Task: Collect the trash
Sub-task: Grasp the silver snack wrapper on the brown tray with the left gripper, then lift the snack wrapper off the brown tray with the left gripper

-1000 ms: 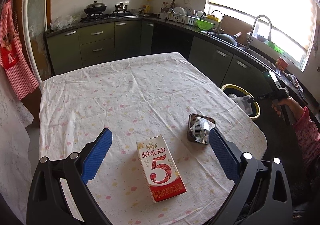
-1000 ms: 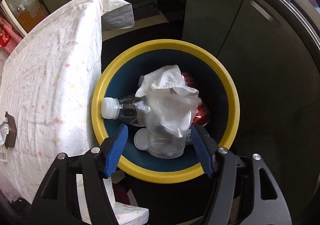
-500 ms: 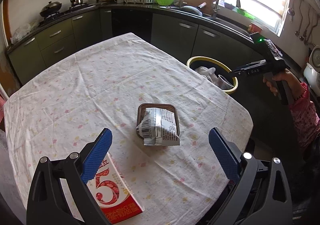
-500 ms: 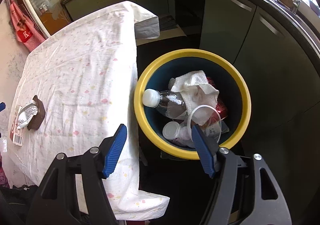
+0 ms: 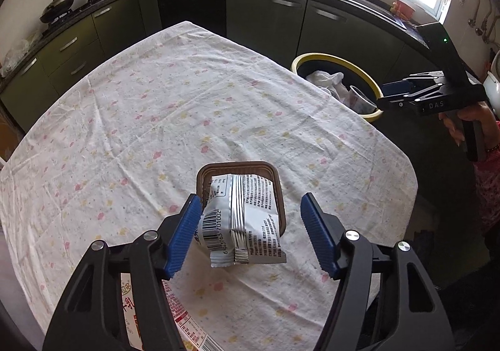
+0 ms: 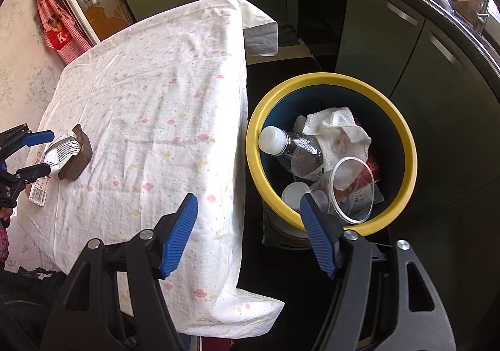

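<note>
A silver snack wrapper (image 5: pixel 242 219) lies crumpled in a brown plastic tray (image 5: pixel 239 168) on the tablecloth. My left gripper (image 5: pixel 251 233) is open, its blue fingers on either side of the wrapper, the left one close against it. A red and white milk carton (image 5: pixel 175 324) lies under the left finger. My right gripper (image 6: pixel 248 235) is open and empty, above the table's edge next to the yellow-rimmed bin (image 6: pixel 409 144). The bin holds a clear cup (image 6: pixel 351 188), a bottle (image 6: pixel 290 147) and tissue (image 6: pixel 337 129). The wrapper and tray (image 6: pixel 67 155) also show in the right wrist view.
The table (image 5: pixel 156 107) wears a white flowered cloth. Dark green cabinets (image 5: pixel 312 29) and a sink counter run behind the bin (image 5: pixel 337 58). A red apron (image 6: pixel 57 29) hangs by a glass door at the far left.
My left gripper has moved forward over the tray and wrapper and narrowed around the wrapper. My right gripper has drawn back and up from the bin, still open, the cup lying inside.
</note>
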### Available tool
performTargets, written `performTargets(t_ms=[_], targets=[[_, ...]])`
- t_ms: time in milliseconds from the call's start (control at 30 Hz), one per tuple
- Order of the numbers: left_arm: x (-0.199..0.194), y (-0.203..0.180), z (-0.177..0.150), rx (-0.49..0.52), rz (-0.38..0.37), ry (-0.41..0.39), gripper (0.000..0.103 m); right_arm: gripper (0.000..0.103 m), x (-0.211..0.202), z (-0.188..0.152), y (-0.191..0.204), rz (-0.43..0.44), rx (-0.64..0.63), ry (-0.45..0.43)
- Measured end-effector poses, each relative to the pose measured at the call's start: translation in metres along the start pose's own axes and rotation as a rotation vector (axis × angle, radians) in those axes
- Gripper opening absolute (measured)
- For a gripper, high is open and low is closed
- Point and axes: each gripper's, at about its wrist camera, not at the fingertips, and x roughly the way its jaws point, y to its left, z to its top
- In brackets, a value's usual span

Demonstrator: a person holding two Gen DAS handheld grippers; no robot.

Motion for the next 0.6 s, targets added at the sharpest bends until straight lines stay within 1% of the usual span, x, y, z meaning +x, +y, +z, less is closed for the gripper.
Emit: performTargets(t_ms=[100, 167, 333, 433, 600], targets=[[0.004, -0.002, 0.004, 0.027, 0.013, 0.027, 0.060, 0.065, 0.001, -0.001, -0.002, 0.007, 0.000, 0.003], [0.009, -0.003, 0.005, 0.039, 0.020, 0.046, 0.054, 0.065, 0.003, -0.001, -0.003, 0.013, 0.002, 0.005], [0.019, -0.003, 0.007, 0.049, 0.043, 0.086, 0.054, 0.065, 0.007, -0.002, -0.002, 0.024, 0.003, 0.012], [0.024, -0.002, 0.007, 0.052, 0.041, 0.108, 0.054, 0.065, 0.010, -0.003, -0.002, 0.030, 0.002, 0.020], [0.028, -0.004, 0.010, 0.070, 0.051, 0.118, 0.052, 0.065, 0.013, -0.005, -0.001, 0.035, -0.002, 0.028]])
